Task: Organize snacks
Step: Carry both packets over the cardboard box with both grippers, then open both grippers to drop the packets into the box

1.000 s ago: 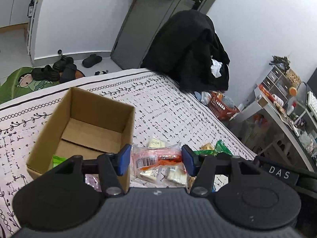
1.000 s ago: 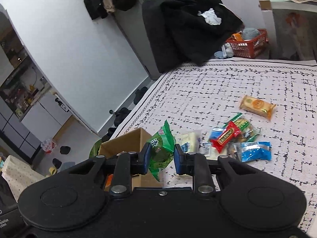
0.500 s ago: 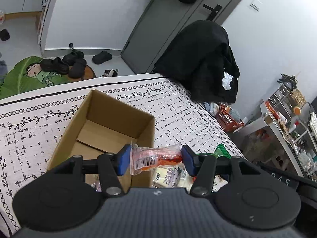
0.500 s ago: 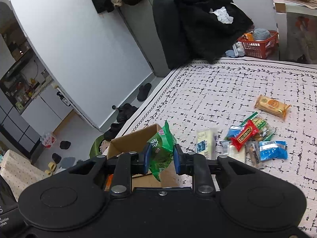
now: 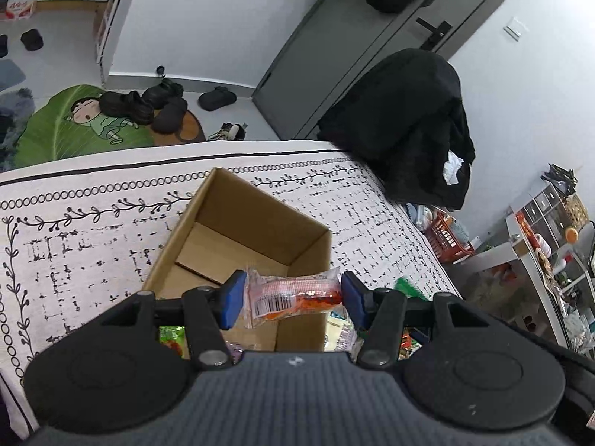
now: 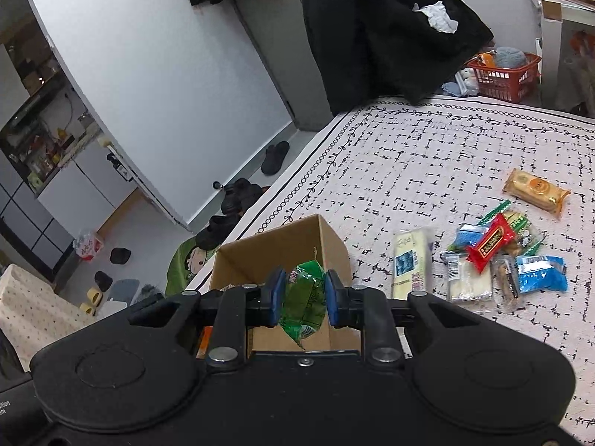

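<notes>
An open cardboard box [image 5: 260, 219] stands on the patterned cloth. My left gripper [image 5: 293, 299] is shut on a clear packet with red-orange contents [image 5: 293, 297], held lengthwise over the box's near right corner. In the right wrist view my right gripper [image 6: 302, 297] is shut on a green snack packet [image 6: 303, 301], which hangs above the same box [image 6: 297, 238]. Down in the box lie a green packet [image 5: 173, 336] and a purple one, mostly hidden by the gripper body.
Loose snacks lie on the cloth to the right: a pale long packet [image 6: 412, 260], a red bar [image 6: 491, 241], a blue packet [image 6: 543, 273], an orange packet [image 6: 535, 187]. A black coat [image 6: 390, 26] hangs over a chair at the far edge. Shoes [image 5: 148, 102] lie on the floor.
Both grippers have moved left over the cardboard box, each still holding its packet. The box now sits under the held snacks; the loose snacks have slid right in view.
</notes>
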Action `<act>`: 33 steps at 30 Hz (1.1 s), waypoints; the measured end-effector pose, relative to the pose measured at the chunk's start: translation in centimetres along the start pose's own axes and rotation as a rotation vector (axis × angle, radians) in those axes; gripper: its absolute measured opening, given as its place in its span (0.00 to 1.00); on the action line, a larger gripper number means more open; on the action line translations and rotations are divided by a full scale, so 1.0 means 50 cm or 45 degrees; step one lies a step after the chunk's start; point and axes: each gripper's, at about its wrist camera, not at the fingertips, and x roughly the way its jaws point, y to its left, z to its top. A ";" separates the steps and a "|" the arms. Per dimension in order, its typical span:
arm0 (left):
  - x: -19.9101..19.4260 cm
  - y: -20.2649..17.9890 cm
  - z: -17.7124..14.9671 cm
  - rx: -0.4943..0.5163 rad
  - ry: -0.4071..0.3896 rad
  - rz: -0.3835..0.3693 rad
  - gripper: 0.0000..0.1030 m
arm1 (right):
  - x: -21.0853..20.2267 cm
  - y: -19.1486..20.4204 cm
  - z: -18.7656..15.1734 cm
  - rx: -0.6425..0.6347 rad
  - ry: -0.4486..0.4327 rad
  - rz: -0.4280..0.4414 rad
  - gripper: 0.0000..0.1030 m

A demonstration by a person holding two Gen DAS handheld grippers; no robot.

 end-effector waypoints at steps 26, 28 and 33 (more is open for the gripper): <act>0.002 0.001 0.004 0.007 0.018 0.087 0.82 | -0.049 -0.052 0.004 0.033 0.000 -0.093 0.56; 0.003 -0.006 0.000 0.010 0.030 0.077 0.86 | -0.059 -0.069 0.006 0.043 -0.003 -0.111 0.58; 0.003 -0.036 -0.012 0.069 0.040 0.077 0.91 | -0.092 -0.115 0.007 0.062 -0.035 -0.163 0.71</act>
